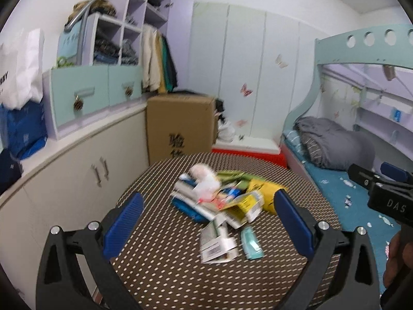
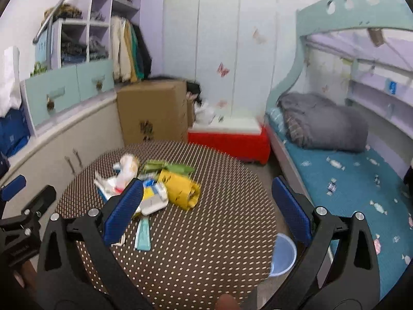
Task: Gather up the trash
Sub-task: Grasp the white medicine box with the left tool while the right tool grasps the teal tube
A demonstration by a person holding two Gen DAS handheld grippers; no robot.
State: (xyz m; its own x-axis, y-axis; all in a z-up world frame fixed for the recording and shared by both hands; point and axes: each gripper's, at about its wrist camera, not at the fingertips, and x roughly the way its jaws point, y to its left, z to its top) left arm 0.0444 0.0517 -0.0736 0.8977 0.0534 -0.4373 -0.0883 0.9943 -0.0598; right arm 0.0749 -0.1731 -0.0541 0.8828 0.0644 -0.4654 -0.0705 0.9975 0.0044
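Both tongs, left gripper and right gripper, released, above the table. Trash pile mid-table; bucket beside table's edge. Best pinching one loose wrapper first.

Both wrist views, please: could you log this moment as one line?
left gripper: open, empty | right gripper: open, empty | trash pile: untouched on dotted table | blue bin: beside table

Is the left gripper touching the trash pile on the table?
Apart. The left wrist view shows the left gripper open, its fingers wide of the trash pile.
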